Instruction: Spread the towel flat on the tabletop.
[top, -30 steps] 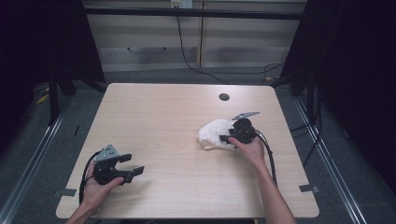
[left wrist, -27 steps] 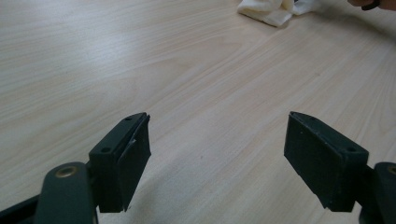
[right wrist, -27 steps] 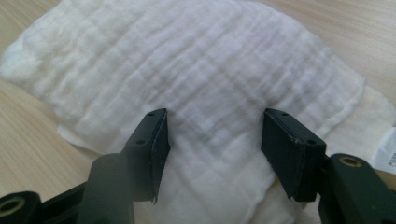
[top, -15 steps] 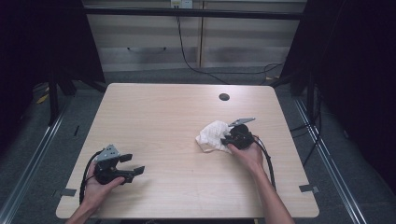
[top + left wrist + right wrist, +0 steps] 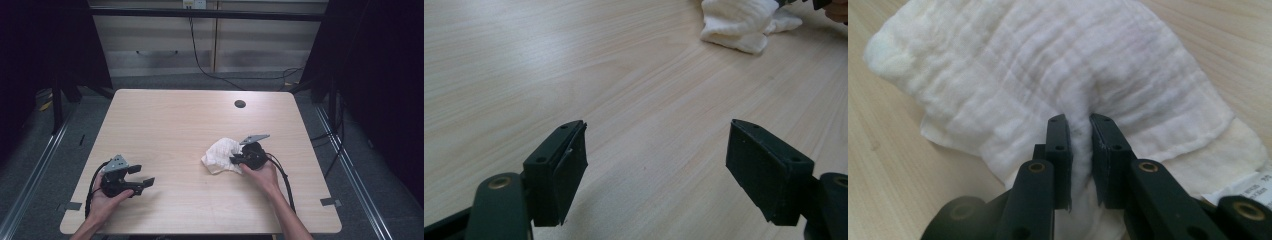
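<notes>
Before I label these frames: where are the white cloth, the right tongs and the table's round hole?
white cloth (image 5: pixel 220 152): high view, crumpled middle.
right tongs (image 5: pixel 1079 127): right gripper view, cloth fold pinched between tips.
round hole (image 5: pixel 240 104): high view, its centre.

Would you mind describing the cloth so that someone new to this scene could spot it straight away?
Start at the wooden table and look to its right half, nearer the person than the dark round hole. The cloth lies crumpled there, a fold pinched by the right gripper. It is the only white, soft thing on the table.
</notes>
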`<state>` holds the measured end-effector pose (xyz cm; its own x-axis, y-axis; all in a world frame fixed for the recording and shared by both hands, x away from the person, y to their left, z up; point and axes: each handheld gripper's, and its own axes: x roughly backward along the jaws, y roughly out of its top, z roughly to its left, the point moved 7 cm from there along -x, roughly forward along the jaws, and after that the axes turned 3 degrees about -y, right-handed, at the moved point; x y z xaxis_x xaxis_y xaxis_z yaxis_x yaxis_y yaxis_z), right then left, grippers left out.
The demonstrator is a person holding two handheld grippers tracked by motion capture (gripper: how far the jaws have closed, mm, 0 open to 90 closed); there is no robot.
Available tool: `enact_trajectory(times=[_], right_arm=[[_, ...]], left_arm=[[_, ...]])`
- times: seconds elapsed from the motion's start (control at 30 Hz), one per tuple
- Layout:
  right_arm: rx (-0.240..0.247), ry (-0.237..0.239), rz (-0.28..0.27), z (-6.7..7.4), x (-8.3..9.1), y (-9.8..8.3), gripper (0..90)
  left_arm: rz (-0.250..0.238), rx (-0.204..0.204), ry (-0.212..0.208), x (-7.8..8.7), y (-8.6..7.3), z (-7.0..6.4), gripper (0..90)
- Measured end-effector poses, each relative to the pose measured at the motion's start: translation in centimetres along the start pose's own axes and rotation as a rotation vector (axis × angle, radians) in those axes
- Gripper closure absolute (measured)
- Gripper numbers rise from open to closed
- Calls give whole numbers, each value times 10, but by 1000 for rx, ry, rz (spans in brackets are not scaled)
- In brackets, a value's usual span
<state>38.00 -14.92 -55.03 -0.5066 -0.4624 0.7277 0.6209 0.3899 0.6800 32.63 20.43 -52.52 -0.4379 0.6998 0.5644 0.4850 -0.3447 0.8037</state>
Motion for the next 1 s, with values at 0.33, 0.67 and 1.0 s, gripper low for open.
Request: enact_trajectory(times=[0.33, 0.67, 1.0], right_arm=[[13, 51, -23, 21, -2, -2, 793], [64, 108, -20, 49, -9, 2, 792], [103, 151, -16, 72, -12, 4, 791]], left_arm=[[1, 0, 6, 0, 0, 1, 244], [3, 2, 5, 1, 0, 1, 243], [0, 6, 0, 0, 0, 1, 242]])
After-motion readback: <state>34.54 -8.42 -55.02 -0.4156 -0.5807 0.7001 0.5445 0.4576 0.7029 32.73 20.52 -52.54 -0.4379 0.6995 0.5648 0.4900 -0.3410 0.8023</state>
